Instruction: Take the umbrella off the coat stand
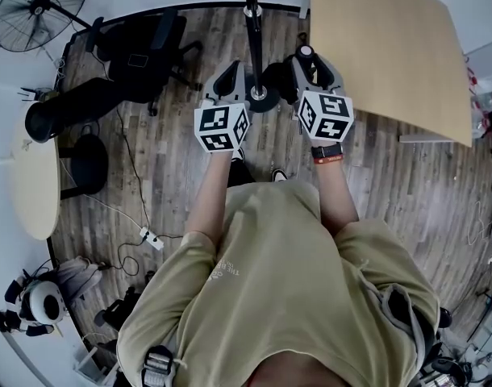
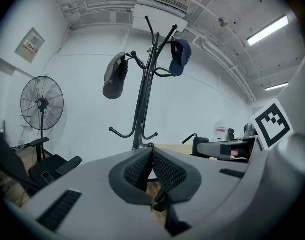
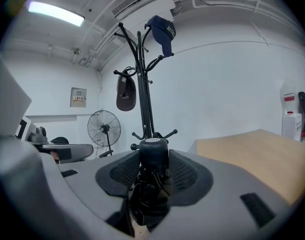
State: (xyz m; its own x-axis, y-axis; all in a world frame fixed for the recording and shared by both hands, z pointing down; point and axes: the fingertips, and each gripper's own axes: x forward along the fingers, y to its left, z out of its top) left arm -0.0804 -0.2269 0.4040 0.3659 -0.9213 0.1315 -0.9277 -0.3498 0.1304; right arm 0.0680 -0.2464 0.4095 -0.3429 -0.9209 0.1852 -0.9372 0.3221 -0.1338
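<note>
We hold the umbrella (image 3: 153, 151) in the right gripper (image 3: 153, 165). Its fingers (image 3: 185, 171) pinch the folded body just behind the round handle cap, one ribbed pad on each side, so the cap projects forward past the fingertips and the black fabric bunches below them. We judge that this grip near the handle keeps the short, folded bundle from swinging while it is carried. The left gripper (image 2: 151, 154) carries nothing. Its fingers (image 2: 167, 171) are pressed together at the tips with no object between them, and we hold it beside the right gripper, level with it, where it can support the load if required. The coat stand (image 2: 144, 104) stands directly ahead of both grippers on the wooden floor (image 1: 181, 184), and the umbrella touches none of its hooks, so we judge the removal step complete or nearly so. The stand acts as the only holder in the scene. One upper hook bears a dark grey cap (image 2: 115, 76) and another bears a navy cap (image 2: 181, 56), and the lower hooks show nothing hanging from them. To the right lies a light wooden tabletop (image 1: 383, 47) with no items on its visible surface. A pedestal fan (image 2: 41, 104) and an office chair (image 1: 141, 51) stand to the left, well apart from the stand.
</note>
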